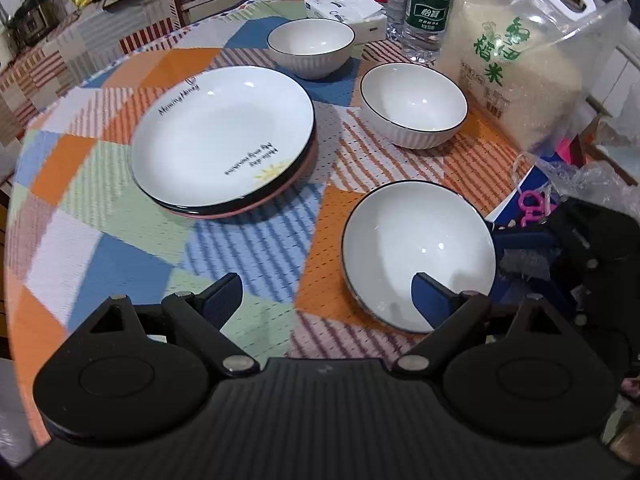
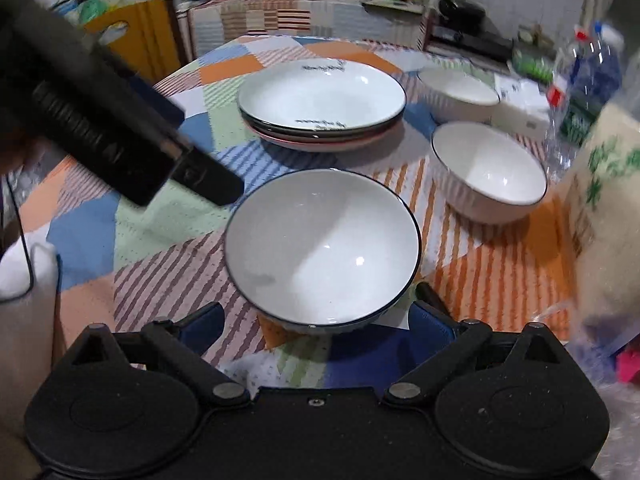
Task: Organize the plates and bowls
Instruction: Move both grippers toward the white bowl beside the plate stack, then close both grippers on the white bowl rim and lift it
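Note:
Three stacked plates (image 1: 222, 140) (image 2: 322, 100), the top one white with lettering, sit on the patterned tablecloth (image 1: 120, 216). A white dark-rimmed bowl (image 1: 418, 256) (image 2: 322, 248) stands nearest. Two more white bowls stand behind it, one at mid right (image 1: 414, 104) (image 2: 488, 176) and one farther back (image 1: 310, 46) (image 2: 458, 92). My left gripper (image 1: 326, 294) is open; its right finger hangs over the near bowl, its left over the cloth. My right gripper (image 2: 316, 316) is open with the near bowl's front side between its fingers, not pressed. Each gripper shows in the other's view: right (image 1: 580, 248), left (image 2: 120, 132).
A clear bag of rice (image 1: 520, 72) (image 2: 604, 220) stands at the right edge of the table. Water bottles (image 1: 424, 8) and a tissue pack (image 1: 348, 8) stand behind the bowls. Crumpled plastic and a pink object (image 1: 532, 206) lie at the right.

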`<state>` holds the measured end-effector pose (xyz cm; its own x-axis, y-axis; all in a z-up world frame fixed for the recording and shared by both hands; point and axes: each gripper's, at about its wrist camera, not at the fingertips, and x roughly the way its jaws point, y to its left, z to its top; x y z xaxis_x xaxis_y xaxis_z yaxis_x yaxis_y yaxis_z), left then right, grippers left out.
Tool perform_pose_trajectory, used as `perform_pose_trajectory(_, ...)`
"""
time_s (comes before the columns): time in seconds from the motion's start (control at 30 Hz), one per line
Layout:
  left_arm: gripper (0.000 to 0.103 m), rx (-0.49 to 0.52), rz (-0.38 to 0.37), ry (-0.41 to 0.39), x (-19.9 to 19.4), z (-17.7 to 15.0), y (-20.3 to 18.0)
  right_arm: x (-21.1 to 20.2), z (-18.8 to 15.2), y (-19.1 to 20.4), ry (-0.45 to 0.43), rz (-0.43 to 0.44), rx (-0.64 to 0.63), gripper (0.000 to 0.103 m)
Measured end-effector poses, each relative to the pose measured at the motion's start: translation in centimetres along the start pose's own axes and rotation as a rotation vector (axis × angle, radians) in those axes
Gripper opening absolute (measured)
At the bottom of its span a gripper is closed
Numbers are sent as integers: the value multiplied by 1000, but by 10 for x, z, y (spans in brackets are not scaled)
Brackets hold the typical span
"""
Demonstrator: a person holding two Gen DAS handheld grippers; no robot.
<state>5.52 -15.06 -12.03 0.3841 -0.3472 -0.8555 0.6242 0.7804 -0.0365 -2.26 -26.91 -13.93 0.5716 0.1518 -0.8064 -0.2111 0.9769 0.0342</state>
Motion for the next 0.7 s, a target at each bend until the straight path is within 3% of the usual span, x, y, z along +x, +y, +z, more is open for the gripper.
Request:
perform_pose_trajectory(0.1,87,-47,-44,17,18,-2,3,12,4,-3,2,1,27,100)
perform_pose_trajectory(0.17,78,-76,-74,30,31,-4,4,17,7,-1,-5,12,7,102)
perform_pose_trajectory(0.23,58,-102,-118,13,38,-7,3,24,10,-1,-6,18,-9,103)
perform_pose_trajectory(0.3,53,-119,-162,-5,41,-10,-1,32,9,-7,-22,50,4,103)
perform_pose_trajectory(0.43,34,-87,-99,-9,42,-13,-11,38,6,-14,-51,100,62,103)
perform_pose_trajectory(0.53,27,-104,-106,-1,39,-14,-3,38,6,-8,-53,81,45,102)
perform_pose_trajectory(0.7,27,-183,-129,25,31,-19,17,34,9,3,-56,92,26,102)
